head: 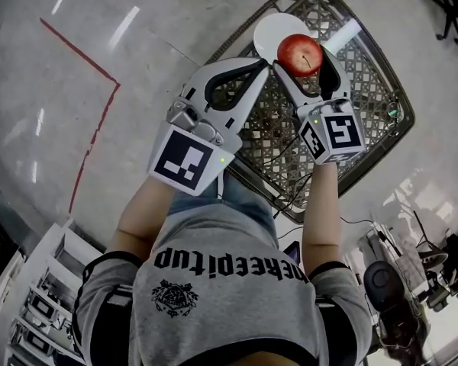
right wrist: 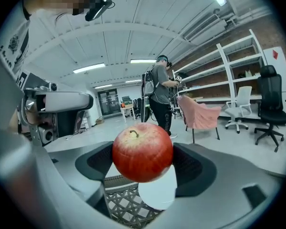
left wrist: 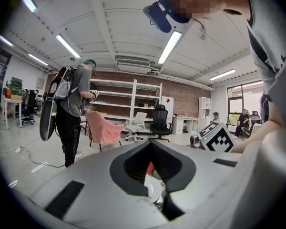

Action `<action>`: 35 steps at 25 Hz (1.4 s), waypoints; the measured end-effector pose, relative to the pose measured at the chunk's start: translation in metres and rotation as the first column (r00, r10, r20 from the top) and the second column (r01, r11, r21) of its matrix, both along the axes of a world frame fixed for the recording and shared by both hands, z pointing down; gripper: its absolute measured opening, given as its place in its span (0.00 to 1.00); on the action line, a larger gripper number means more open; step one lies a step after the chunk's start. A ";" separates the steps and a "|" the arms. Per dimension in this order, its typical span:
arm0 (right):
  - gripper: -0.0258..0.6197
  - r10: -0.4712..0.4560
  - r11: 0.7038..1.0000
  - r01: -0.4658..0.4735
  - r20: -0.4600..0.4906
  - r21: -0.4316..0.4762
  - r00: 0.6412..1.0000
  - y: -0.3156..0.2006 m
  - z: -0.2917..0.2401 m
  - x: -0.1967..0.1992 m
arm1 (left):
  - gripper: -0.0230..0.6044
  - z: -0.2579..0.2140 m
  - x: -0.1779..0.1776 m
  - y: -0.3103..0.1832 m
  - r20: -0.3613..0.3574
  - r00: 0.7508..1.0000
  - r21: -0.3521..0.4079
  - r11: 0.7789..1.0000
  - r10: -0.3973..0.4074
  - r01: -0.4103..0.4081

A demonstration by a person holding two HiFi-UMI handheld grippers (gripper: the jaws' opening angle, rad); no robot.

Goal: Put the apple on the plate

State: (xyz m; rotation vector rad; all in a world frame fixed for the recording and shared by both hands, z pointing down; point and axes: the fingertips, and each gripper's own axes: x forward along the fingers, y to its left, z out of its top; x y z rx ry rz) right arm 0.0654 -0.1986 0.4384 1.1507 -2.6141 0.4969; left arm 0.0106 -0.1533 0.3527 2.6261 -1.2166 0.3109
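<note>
A red apple (head: 299,54) (right wrist: 143,151) hangs just above the white plate (head: 271,27) (right wrist: 159,194), its stem upward. My right gripper (head: 301,58) (right wrist: 143,160) is shut on it, one pad on each side. The plate lies on a black metal lattice table (head: 359,82) (right wrist: 121,204). My left gripper (head: 264,67) (left wrist: 151,145) hovers just left of the apple, over the table's near edge, its tips together and nothing between them. Through its jaws, in the left gripper view, a sliver of the apple (left wrist: 150,168) and the plate (left wrist: 155,187) shows.
A white tube-like object (head: 343,32) lies on the table right of the plate. A red tape line (head: 91,113) marks the floor at left. Cables (head: 286,197) run beside the table. A person with a backpack (left wrist: 71,104), a pink chair (left wrist: 103,129) and shelving (left wrist: 126,99) stand farther off.
</note>
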 end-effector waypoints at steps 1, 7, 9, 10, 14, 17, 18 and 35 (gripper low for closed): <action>0.64 -0.002 1.000 0.002 0.001 -0.003 1.000 -0.001 0.003 -0.001 | 0.06 0.001 0.000 -0.001 0.002 1.000 0.002 1.000 -0.001 0.001; 0.64 -0.009 0.999 0.009 0.005 -0.038 1.000 -0.007 0.026 -0.001 | 0.06 0.006 -0.001 -0.004 0.008 1.000 -0.002 1.000 -0.012 0.012; 0.64 -0.012 0.999 0.012 -0.001 -0.050 1.000 -0.008 0.033 0.000 | 0.06 0.008 -0.001 -0.005 0.010 1.000 -0.005 1.000 -0.015 0.015; 0.64 -0.014 0.998 0.014 -0.003 -0.056 1.000 -0.009 0.037 0.000 | 0.06 0.009 -0.002 -0.005 0.012 1.000 -0.007 1.000 -0.016 0.016; 0.64 -0.018 0.997 0.017 -0.011 -0.075 1.000 -0.011 0.050 0.000 | 0.06 0.014 -0.003 -0.006 0.016 1.000 -0.018 1.000 -0.016 0.016; 0.64 -0.018 0.996 0.017 -0.014 -0.084 1.000 -0.015 0.057 0.000 | 0.06 0.017 -0.003 -0.010 0.022 1.000 -0.018 1.000 -0.012 0.012; 0.64 -0.018 0.996 0.017 -0.016 -0.088 1.000 -0.016 0.059 0.001 | 0.06 0.018 -0.003 -0.011 0.023 1.000 -0.016 1.000 -0.011 0.011; 0.64 -0.022 0.987 0.013 -0.049 -0.162 0.999 -0.027 0.110 -0.003 | 0.06 0.038 -0.003 -0.023 0.034 0.999 -0.013 1.000 0.000 0.001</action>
